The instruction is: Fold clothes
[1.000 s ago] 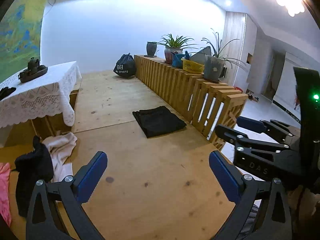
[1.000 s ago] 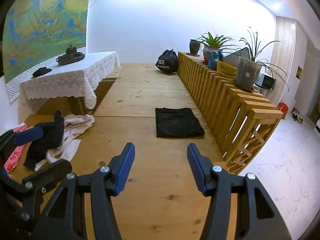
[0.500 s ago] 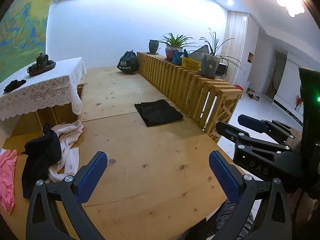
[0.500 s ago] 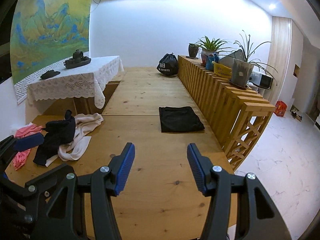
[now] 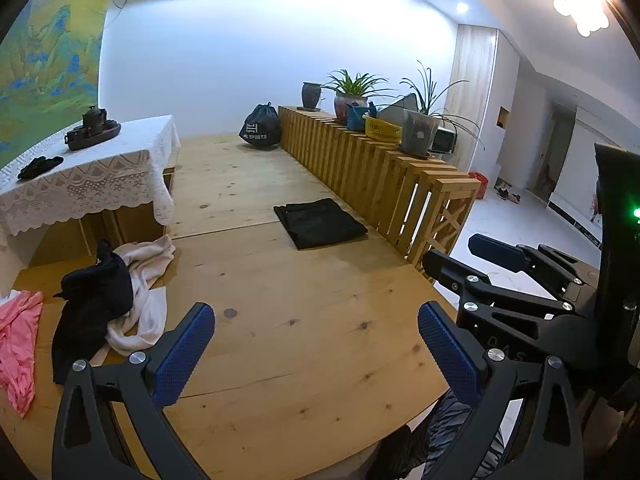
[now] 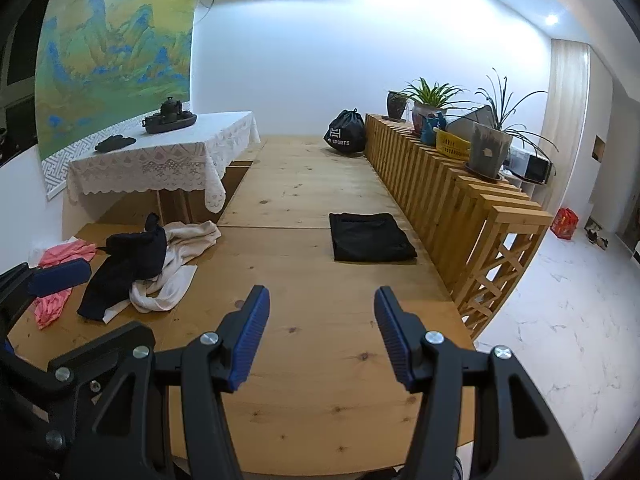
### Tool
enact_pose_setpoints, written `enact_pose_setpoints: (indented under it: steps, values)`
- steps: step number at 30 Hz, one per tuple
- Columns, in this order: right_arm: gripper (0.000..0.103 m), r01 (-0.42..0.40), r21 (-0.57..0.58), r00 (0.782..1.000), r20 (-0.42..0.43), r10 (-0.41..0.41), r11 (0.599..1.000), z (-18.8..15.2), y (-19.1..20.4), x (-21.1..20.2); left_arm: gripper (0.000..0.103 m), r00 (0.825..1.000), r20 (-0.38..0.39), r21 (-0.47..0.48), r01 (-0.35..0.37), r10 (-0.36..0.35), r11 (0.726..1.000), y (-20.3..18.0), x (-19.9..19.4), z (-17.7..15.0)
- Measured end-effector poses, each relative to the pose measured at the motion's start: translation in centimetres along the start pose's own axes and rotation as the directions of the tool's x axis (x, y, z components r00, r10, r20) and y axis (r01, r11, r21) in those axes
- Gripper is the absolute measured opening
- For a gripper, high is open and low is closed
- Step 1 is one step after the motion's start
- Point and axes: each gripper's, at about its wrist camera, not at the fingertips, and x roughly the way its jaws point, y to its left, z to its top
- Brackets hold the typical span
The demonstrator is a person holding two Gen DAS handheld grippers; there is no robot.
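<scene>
With one black garment (image 6: 370, 238) already folded flat on the wooden surface (image 6: 320, 360) just beside the slatted wooden divider (image 6: 460, 200), the unfolded pile sits well apart at the left edge: dark garment (image 6: 128, 264) on top of a cream garment (image 6: 176, 264), pink garment (image 6: 60, 276) beside them. Left gripper (image 5: 316, 344) and right gripper (image 6: 320, 332) both hover over bare wood, blue fingers (image 6: 250, 340) spread, nothing between them. Lace-covered table (image 6: 160, 164) with tea set behind the pile.
</scene>
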Motion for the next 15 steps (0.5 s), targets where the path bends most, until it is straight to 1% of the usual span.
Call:
enact_pose_setpoints:
  steps: [10,15]
  values:
    - [0.054,0.004,-0.018,1.000,-0.019,-0.004,1.000,-1.8,0.9,-1.6,0.102,1.000,-0.008,-0.011,-0.024,0.023,1.000,-0.3,-2.0,-1.4]
    - [0.054,0.022,-0.056,1.000,-0.012,-0.023,0.998,-2.7,1.4,-2.6,0.102,0.999,-0.022,-0.039,-0.037,0.036,0.999,-0.2,-2.9,-2.3]
